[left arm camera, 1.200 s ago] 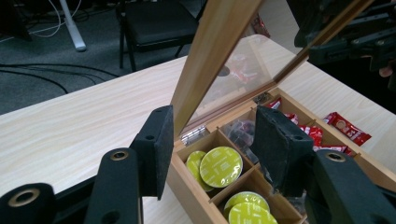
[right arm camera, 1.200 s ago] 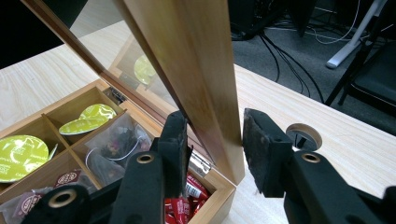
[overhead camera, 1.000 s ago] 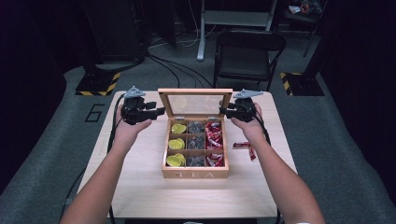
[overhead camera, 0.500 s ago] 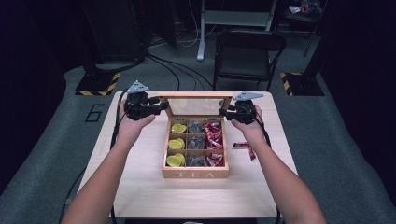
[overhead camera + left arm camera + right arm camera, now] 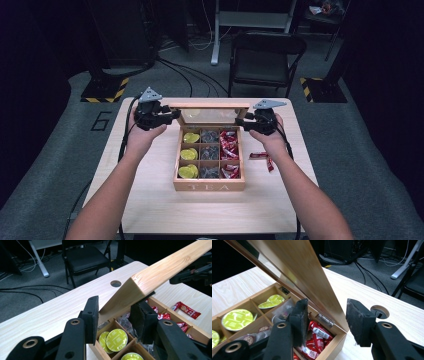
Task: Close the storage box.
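Observation:
A wooden tea box [image 5: 209, 187] stands mid-table, its glass-paned lid [image 5: 210, 106] raised and leaning over the compartments. Green capsules [image 5: 189, 155], dark sachets [image 5: 210, 152] and red packets [image 5: 229, 152] fill it. My left gripper [image 5: 172, 114] is at the lid's left end. Its jaws have just been closing and now pinch the lid's corner [image 5: 140, 282] between the pads of the left gripper [image 5: 116, 315]. My right gripper [image 5: 241, 121] is at the lid's right end. Its jaws have just been opening, and the right gripper [image 5: 327, 317] straddles the lid [image 5: 297, 270] loosely.
A loose red packet [image 5: 262, 156] lies on the table [image 5: 150, 200] right of the box. A cable hole [image 5: 379, 311] is in the tabletop behind the box. A black folding chair [image 5: 265, 55] stands beyond the far edge, with cables on the floor.
The lid has tipped down from upright, leaning over the box. The left gripper has moved in and onto the lid's left corner. The right gripper has stayed at the lid's right end.

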`<state>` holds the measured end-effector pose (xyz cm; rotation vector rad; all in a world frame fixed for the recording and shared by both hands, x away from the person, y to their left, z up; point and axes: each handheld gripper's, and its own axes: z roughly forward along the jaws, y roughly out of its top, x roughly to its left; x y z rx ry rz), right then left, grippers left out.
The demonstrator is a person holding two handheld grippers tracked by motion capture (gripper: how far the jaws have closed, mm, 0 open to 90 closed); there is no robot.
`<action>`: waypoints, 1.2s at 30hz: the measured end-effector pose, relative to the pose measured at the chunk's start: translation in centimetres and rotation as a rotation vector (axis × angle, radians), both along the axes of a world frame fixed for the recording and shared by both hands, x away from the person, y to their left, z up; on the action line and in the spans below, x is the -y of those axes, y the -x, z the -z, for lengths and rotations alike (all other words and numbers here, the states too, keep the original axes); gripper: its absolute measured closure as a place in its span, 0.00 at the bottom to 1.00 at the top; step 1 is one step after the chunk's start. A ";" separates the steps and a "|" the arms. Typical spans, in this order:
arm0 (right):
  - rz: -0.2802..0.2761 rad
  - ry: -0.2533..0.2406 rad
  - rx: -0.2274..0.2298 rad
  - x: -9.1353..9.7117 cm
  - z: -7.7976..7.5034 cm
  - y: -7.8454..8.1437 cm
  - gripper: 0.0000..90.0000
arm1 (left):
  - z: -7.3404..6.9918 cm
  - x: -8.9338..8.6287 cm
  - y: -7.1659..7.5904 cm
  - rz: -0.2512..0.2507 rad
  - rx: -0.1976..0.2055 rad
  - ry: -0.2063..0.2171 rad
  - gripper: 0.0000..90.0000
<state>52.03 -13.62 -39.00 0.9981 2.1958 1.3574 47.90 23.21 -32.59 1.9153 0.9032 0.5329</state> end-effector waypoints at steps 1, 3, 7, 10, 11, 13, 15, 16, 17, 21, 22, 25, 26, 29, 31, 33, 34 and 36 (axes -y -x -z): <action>-0.004 -0.001 0.000 0.1 -0.1 0.2 0.58 | 0.0 0.0 0.0 0.000 0.000 0.000 0.66; -0.009 0.000 0.001 0.2 -0.3 0.5 0.58 | 0.3 -0.1 0.3 0.005 -0.003 0.012 0.66; -0.026 0.003 0.018 0.4 -0.9 1.3 0.57 | 0.6 -0.1 0.7 0.006 0.000 0.016 0.65; -0.036 -0.002 0.032 0.4 -1.5 2.0 0.56 | 0.7 -0.1 1.1 0.009 -0.003 0.012 0.65; -0.037 -0.005 0.033 0.4 -1.7 2.3 0.56 | 0.7 -0.1 1.1 0.009 -0.003 0.012 0.65; -0.042 -0.004 0.039 0.4 -2.0 2.5 0.55 | 0.8 -0.2 1.3 0.011 -0.007 0.013 0.65; -0.047 -0.003 0.040 0.4 -2.5 3.1 0.55 | 0.9 -0.2 1.4 0.013 -0.009 0.012 0.65; -0.047 -0.003 0.040 0.4 -2.5 3.1 0.55 | 0.9 -0.2 1.4 0.013 -0.009 0.012 0.65; -0.052 -0.001 0.044 0.4 -2.8 3.5 0.54 | 1.0 -0.2 1.6 0.013 -0.013 0.019 0.65; -0.061 0.003 0.056 0.3 -3.4 4.2 0.53 | 1.1 -0.2 1.8 0.015 -0.014 0.012 0.64; -0.062 0.004 0.058 0.3 -3.5 4.3 0.53 | 1.2 -0.2 1.9 0.015 -0.013 0.014 0.64; -0.067 0.014 0.069 0.4 -3.8 4.8 0.53 | 1.3 -0.2 2.1 0.015 -0.012 0.011 0.64; -0.067 0.014 0.069 0.4 -3.8 4.8 0.53 | 1.4 -0.2 2.2 0.014 -0.013 0.016 0.64; -0.074 0.013 0.084 0.4 -4.2 5.4 0.53 | 1.6 -0.3 2.4 0.017 -0.012 0.014 0.64; -0.084 0.010 0.089 0.4 -4.3 5.7 0.52 | 1.7 -0.2 2.5 0.015 -0.009 0.013 0.64; -0.093 0.012 0.099 0.4 -4.5 5.9 0.52 | 1.7 -0.3 2.6 0.019 -0.012 0.010 0.64; -0.091 0.012 0.096 0.4 -4.5 6.1 0.52 | 1.8 -0.3 2.7 0.018 -0.007 0.008 0.64; -0.088 0.006 0.105 0.4 -4.6 6.3 0.53 | 1.9 -0.2 2.8 0.017 -0.011 0.011 0.64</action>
